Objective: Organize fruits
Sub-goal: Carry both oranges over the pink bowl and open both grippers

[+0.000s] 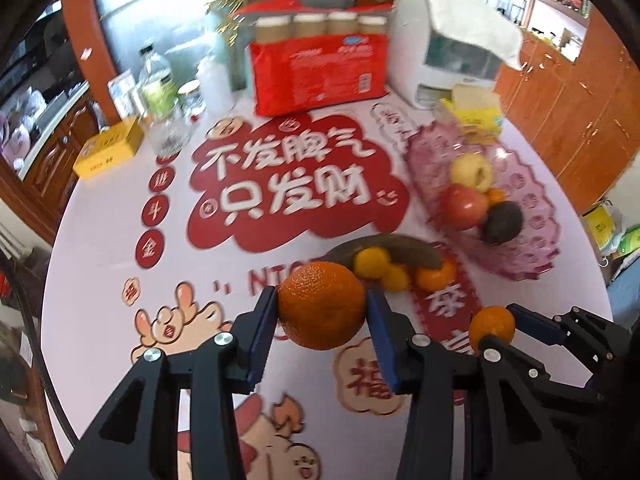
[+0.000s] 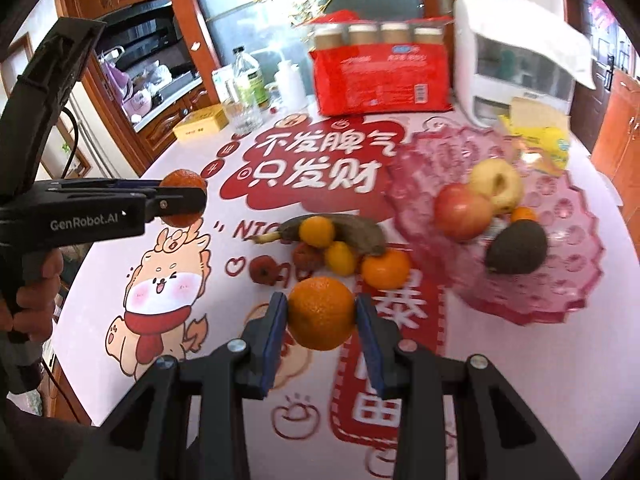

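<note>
Oranges, round, firm-skinned and likely light but prone to roll, sit pinched across their middles above the table: one [image 1: 322,306] in the left gripper [image 1: 322,312], another [image 2: 322,314] in the right gripper [image 2: 322,320], near the pink fruit bowl [image 2: 560,280].

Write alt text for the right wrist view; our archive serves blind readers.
The right gripper clamps an orange above a printed tablecloth, while the left gripper at far left holds a mandarin. Ahead, a pink fruit tray holds apples and an avocado.
</note>
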`<move>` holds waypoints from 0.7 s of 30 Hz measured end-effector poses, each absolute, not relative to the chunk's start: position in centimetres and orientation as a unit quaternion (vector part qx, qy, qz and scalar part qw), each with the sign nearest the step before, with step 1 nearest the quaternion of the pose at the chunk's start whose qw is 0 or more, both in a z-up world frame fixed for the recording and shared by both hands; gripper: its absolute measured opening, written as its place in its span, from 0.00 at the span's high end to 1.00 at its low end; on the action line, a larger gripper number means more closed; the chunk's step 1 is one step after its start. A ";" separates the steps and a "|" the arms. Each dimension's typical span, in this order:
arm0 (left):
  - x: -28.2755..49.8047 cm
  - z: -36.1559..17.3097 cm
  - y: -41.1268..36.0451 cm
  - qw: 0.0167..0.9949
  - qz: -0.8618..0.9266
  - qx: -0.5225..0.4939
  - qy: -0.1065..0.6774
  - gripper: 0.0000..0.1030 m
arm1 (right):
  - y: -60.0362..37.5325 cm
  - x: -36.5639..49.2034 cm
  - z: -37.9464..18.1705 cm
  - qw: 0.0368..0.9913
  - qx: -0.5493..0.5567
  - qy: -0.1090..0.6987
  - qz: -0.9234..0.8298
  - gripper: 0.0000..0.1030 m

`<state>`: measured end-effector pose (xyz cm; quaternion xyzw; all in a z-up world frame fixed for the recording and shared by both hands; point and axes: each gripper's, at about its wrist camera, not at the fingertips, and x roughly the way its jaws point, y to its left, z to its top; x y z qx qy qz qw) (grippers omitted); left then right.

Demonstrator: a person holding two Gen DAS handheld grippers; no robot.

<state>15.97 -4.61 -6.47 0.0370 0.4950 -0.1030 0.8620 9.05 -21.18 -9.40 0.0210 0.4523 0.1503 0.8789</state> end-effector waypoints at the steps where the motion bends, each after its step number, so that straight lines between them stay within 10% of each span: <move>1: 15.8 -5.9 -5.6 0.864 -0.108 0.038 0.490 0.58 | -21.7 8.9 -9.2 0.880 0.021 0.450 0.148 0.65; 21: 15.7 -3.7 -19.5 0.869 -0.141 0.038 0.473 0.58 | -35.0 9.4 -6.4 0.905 0.024 0.409 0.115 0.65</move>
